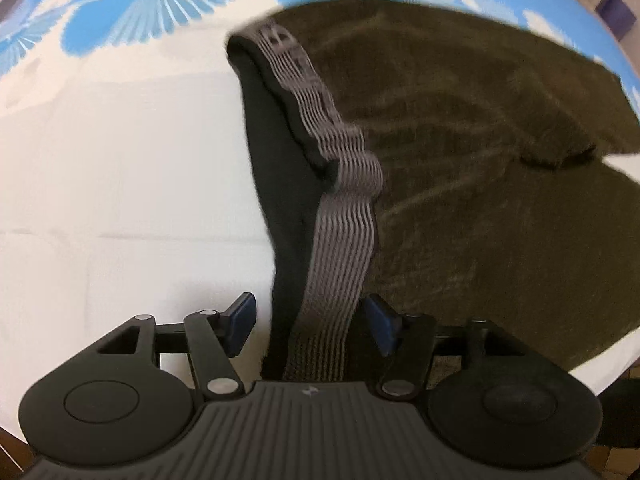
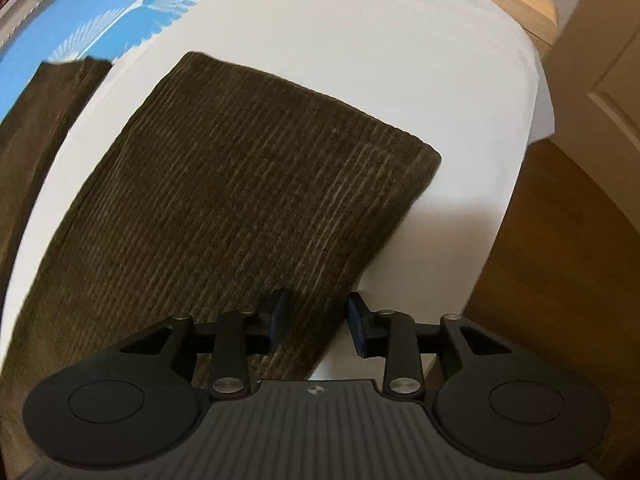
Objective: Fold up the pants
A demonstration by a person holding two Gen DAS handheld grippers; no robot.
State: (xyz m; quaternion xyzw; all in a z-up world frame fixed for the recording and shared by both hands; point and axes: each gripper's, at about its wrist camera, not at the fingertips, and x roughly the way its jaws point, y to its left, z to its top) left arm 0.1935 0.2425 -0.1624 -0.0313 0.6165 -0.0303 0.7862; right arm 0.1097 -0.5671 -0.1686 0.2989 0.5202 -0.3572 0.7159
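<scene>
Left wrist view, garment: the pants (image 1: 460, 168) lie dark olive and ribbed across the white sheet (image 1: 120, 200), with the blue-and-white patterned cover (image 1: 120, 12) beyond them at the top.
Left wrist view, waistband: the grey striped elastic waistband (image 1: 340, 208) runs from the far corner down toward the camera, the black lining (image 1: 276, 184) turned out beside it.
Left wrist view, jaws: the left gripper (image 1: 312, 320) stands spread, its blue pads (image 1: 242, 316) clear of the cloth on either side. The waistband passes between them, but nothing is pinched.
Left wrist view, legs: two panels fan out to the right, with a sliver of sheet between them at the edge, so they look not yet laid squarely together.
Right wrist view, garment: a pant leg (image 2: 248, 184) lies flat on the white sheet, its hem end toward the far right near the bed's edge; a wooden bed frame (image 2: 520, 0) and floor (image 2: 560, 280) sit beyond.
Right wrist view, jaws: the right gripper (image 2: 316, 320) is parted a little, straddling the leg's near edge. The left pad is over the fabric and the right pad hangs above bare sheet; no squeeze shows.
Progress: early going, I'd say. Pants spread out and roughly arranged, both hands at opposite ends.
Still to do: line up the legs, then fold the length over.
</scene>
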